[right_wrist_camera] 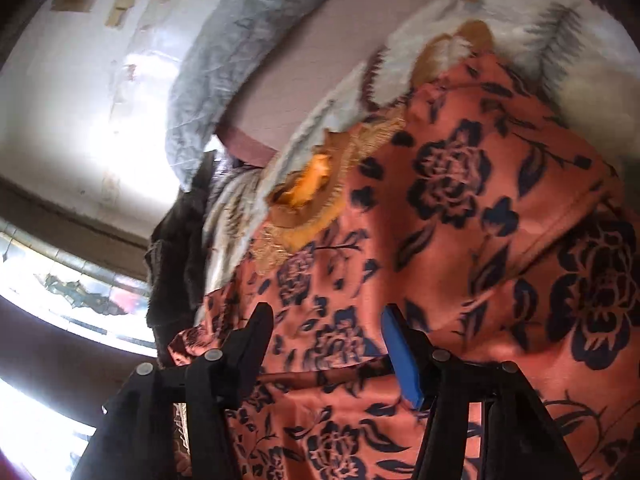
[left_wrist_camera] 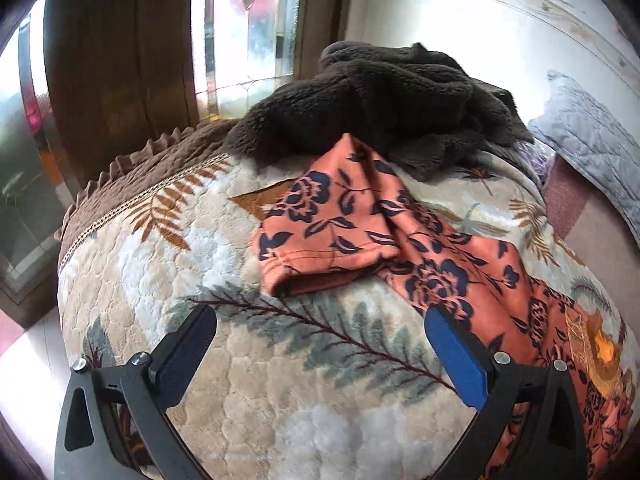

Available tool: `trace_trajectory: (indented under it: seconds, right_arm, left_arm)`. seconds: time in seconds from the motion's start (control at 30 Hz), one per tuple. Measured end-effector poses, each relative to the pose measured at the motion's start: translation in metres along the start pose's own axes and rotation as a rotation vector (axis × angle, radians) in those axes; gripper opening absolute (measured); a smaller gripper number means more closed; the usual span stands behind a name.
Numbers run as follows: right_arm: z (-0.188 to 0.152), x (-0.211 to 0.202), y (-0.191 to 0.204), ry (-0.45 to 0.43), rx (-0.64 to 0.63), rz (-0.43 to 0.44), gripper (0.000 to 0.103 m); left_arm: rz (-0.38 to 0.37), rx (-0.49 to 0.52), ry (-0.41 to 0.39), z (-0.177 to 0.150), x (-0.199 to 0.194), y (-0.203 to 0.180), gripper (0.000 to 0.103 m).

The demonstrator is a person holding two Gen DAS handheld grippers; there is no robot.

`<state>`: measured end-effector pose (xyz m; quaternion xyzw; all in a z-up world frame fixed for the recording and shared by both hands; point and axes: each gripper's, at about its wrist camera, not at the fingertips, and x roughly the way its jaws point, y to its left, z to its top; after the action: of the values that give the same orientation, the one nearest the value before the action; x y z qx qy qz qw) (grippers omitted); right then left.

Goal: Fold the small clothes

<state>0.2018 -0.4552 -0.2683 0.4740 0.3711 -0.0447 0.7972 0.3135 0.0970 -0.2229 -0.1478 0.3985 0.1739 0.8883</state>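
An orange garment with dark blue flowers (left_wrist_camera: 360, 232) lies spread on a leaf-patterned bedspread (left_wrist_camera: 224, 240), a sleeve end pointing left. My left gripper (left_wrist_camera: 320, 320) is open and empty, hovering over the bedspread just in front of the sleeve. In the right wrist view the same garment (right_wrist_camera: 460, 220) fills the frame, with its gold-trimmed neckline (right_wrist_camera: 308, 196) at centre. My right gripper (right_wrist_camera: 326, 316) is open, fingers close over the fabric, holding nothing that I can see.
A dark brown fleece garment (left_wrist_camera: 384, 100) is heaped at the far side of the bed. A grey quilted pillow (left_wrist_camera: 592, 148) lies at the right, by the white wall. A window and wooden frame (left_wrist_camera: 120, 60) stand behind the bed at left.
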Motion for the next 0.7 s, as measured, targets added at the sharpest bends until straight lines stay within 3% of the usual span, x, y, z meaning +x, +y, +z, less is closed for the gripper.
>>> trace_trajectory:
  seconds: [0.03, 0.07, 0.17, 0.23, 0.37, 0.47, 0.53, 0.6, 0.63, 0.67, 0.7]
  right_arm:
    - [0.006, 0.009, -0.01, 0.055, 0.024, -0.068, 0.059]
    - [0.009, 0.017, -0.018, 0.089, 0.047, -0.068, 0.052]
    - [0.02, 0.009, -0.018, 0.052, 0.074, 0.004, 0.051]
    - [0.025, -0.005, -0.003, -0.016, 0.005, 0.046, 0.051]
    - [0.02, -0.012, 0.021, -0.07, -0.122, 0.041, 0.051]
    - [0.018, -0.008, 0.023, -0.076, -0.129, 0.038, 0.051]
    - [0.018, -0.006, 0.024, -0.075, -0.133, 0.038, 0.051]
    - [0.017, -0.005, 0.024, -0.068, -0.136, 0.037, 0.051]
    - [0.015, -0.005, 0.023, -0.067, -0.139, 0.037, 0.051]
    - [0.014, -0.004, 0.023, -0.069, -0.142, 0.034, 0.051]
    - [0.013, -0.005, 0.023, -0.072, -0.147, 0.031, 0.051]
  left_arm:
    - [-0.003, -0.037, 0.018, 0.004, 0.009, 0.011, 0.103]
    - [-0.016, -0.073, 0.043, 0.008, 0.018, 0.022, 0.103]
    - [-0.091, -0.192, 0.104, 0.017, 0.038, 0.047, 0.103]
    - [-0.134, -0.249, 0.099, 0.021, 0.043, 0.056, 0.103]
    - [-0.158, -0.264, 0.095, 0.032, 0.056, 0.056, 0.101]
    - [-0.222, -0.294, 0.129, 0.037, 0.072, 0.053, 0.083]
    - [-0.262, -0.309, 0.169, 0.038, 0.088, 0.05, 0.059]
    - [-0.249, -0.323, 0.159, 0.041, 0.096, 0.053, 0.041]
    - [-0.26, -0.325, 0.152, 0.043, 0.098, 0.053, 0.02]
    - [-0.303, -0.337, 0.164, 0.044, 0.101, 0.054, 0.01]
    - [-0.341, -0.365, 0.169, 0.045, 0.102, 0.055, 0.01]
